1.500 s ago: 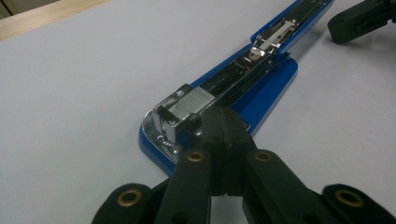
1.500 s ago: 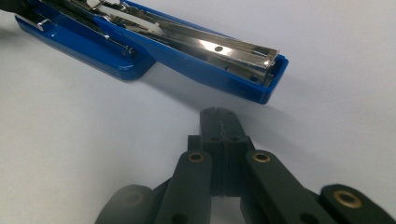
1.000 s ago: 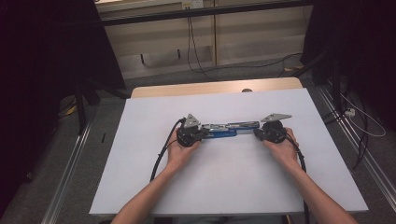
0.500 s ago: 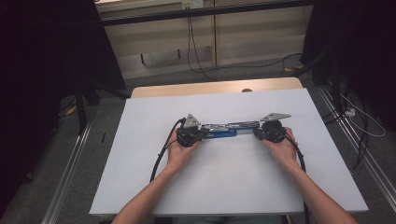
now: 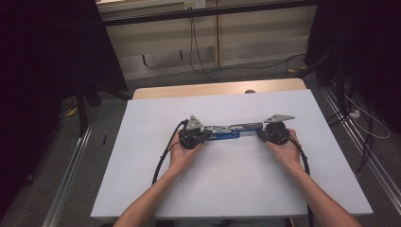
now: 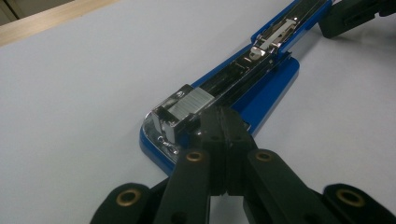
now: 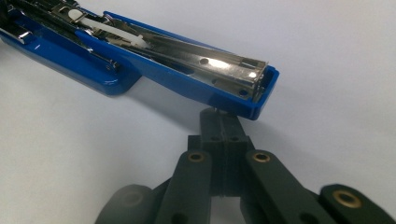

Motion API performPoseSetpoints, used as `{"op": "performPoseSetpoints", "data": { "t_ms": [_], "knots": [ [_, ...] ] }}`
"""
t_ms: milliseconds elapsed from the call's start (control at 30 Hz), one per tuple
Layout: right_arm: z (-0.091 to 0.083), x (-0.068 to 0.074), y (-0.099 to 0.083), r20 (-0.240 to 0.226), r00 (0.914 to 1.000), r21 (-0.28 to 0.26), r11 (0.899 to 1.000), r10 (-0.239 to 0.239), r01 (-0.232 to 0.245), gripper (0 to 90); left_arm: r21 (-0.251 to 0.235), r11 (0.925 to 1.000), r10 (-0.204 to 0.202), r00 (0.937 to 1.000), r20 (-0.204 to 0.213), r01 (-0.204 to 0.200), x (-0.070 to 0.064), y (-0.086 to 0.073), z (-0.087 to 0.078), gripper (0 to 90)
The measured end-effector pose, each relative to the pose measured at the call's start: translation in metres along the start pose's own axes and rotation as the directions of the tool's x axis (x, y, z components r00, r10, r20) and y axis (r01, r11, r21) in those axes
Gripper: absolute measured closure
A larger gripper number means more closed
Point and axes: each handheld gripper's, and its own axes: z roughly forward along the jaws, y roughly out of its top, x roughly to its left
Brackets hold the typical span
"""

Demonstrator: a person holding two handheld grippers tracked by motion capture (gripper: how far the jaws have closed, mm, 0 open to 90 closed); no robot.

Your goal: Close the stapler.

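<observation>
So the blue stapler (image 5: 226,132) is lying flipped wide open in the middle of the white table (image 5: 142,142), its staple channel (image 6: 243,70) facing up. The left gripper (image 6: 224,122) is sitting with its jaws pressed together right at the stapler's base end, and the right gripper (image 7: 223,122) is doing the same, jaws closed, tips tucked just under the opened lid's tip (image 7: 261,93). Can't tell if either is actually pinching anything.
</observation>
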Motion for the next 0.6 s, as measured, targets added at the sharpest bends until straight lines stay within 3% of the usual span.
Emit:
{"op": "performPoseSetpoints", "data": {
  "t_ms": [600],
  "knots": [
    [-0.0012,0.0007,0.0013,0.003,1.0,-0.072,0.997,-0.005,0.005,90.0,-0.009,0.9999,-0.006,1.0,0.004,0.006,0.0005,-0.0012,0.0001,89.8]
  ]
}}
